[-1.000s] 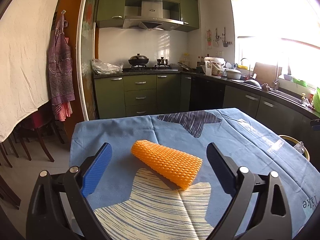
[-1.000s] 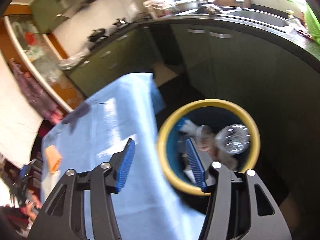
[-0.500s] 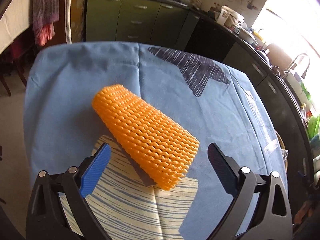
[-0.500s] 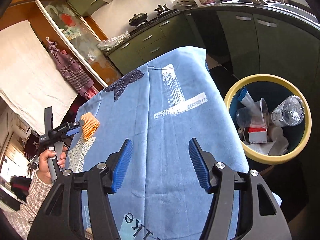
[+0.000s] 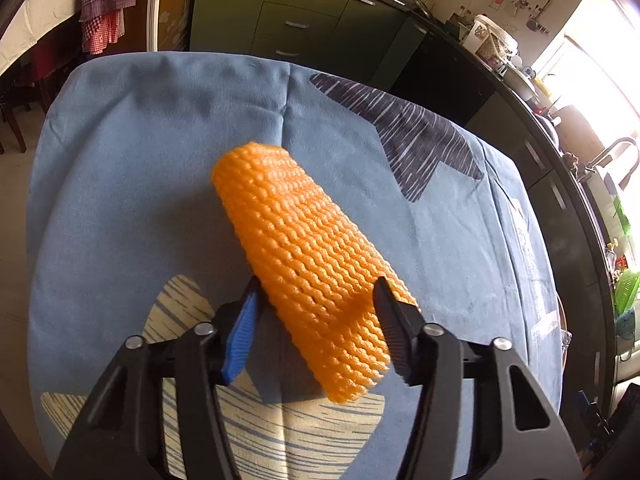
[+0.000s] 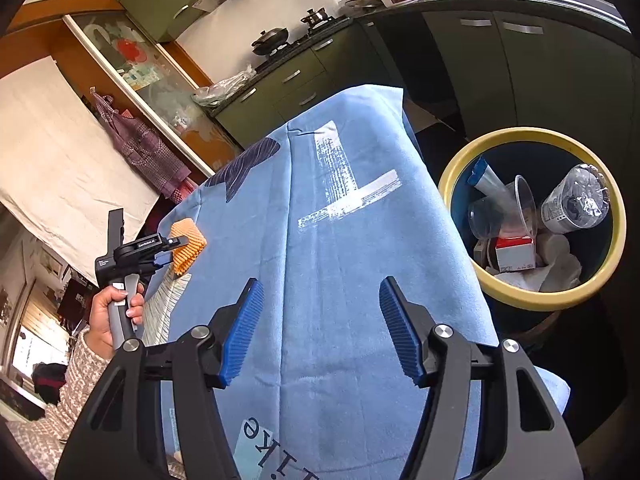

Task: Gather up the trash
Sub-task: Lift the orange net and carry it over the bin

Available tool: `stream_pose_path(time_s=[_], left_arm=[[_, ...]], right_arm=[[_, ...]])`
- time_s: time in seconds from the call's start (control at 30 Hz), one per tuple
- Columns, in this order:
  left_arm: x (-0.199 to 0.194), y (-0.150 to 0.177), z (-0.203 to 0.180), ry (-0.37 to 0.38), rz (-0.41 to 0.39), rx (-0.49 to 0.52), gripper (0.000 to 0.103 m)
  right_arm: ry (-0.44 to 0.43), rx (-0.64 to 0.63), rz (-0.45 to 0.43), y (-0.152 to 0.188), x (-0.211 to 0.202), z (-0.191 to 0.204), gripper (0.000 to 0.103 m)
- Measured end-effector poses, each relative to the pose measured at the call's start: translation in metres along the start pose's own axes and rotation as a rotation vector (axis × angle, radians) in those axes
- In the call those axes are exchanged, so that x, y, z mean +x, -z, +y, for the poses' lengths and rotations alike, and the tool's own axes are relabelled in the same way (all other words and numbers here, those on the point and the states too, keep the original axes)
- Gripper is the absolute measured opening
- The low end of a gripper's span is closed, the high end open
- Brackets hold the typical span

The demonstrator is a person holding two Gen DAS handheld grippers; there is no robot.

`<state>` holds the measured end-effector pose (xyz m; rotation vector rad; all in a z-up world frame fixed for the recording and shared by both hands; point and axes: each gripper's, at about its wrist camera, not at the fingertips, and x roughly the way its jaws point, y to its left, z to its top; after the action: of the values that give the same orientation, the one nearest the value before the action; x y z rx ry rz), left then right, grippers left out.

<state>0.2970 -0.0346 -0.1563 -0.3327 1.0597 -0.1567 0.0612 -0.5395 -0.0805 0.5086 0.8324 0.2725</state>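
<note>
An orange foam net sleeve (image 5: 304, 256) lies on the blue tablecloth (image 5: 132, 184). My left gripper (image 5: 316, 296) is shut on the sleeve's near end, its fingers pressing both sides. The sleeve also shows small in the right wrist view (image 6: 188, 246), held by the left gripper (image 6: 168, 250). My right gripper (image 6: 320, 300) is open and empty above the cloth (image 6: 340, 280). A yellow-rimmed trash bin (image 6: 524, 300) stands beside the table at the right, holding plastic cups, a bottle and paper.
Green kitchen cabinets (image 5: 304, 20) and a dark counter (image 5: 560, 152) run behind and along the right of the table. A chair (image 5: 16, 112) stands at the far left. A checked apron (image 6: 140, 148) hangs on the wall.
My left gripper moved in and shut on the sleeve's near end. My right gripper swung away from over the bin to above the table.
</note>
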Motion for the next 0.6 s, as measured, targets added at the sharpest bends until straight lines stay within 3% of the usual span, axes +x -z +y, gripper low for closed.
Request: stream_pose_path(time_s=[0.03,0.13,0.4,0.6], left_arm=[[0.001,0.000,0.001,0.023,0.009,-0.008,0.029],[0.000,0.000,-0.003,0.075,0.005,-0.004,0.015],[-0.041,0.005,-0.051,0.088,-0.136,0.182,0.012],[-0.087,0.023,-0.110,0.096,-0.256,0.376,0.012]], right_arm=[[0.000,0.000,-0.003,0.000,-0.001,0.000,0.061],[-0.004,-0.001,-0.008,-0.001,-0.003,0.000,0.061],[0.001,-0.018,-0.043,0.002,-0.018,0.006,0.061],[0.071,-0.036,-0.105,0.008,-0.042,0.006,0.062]])
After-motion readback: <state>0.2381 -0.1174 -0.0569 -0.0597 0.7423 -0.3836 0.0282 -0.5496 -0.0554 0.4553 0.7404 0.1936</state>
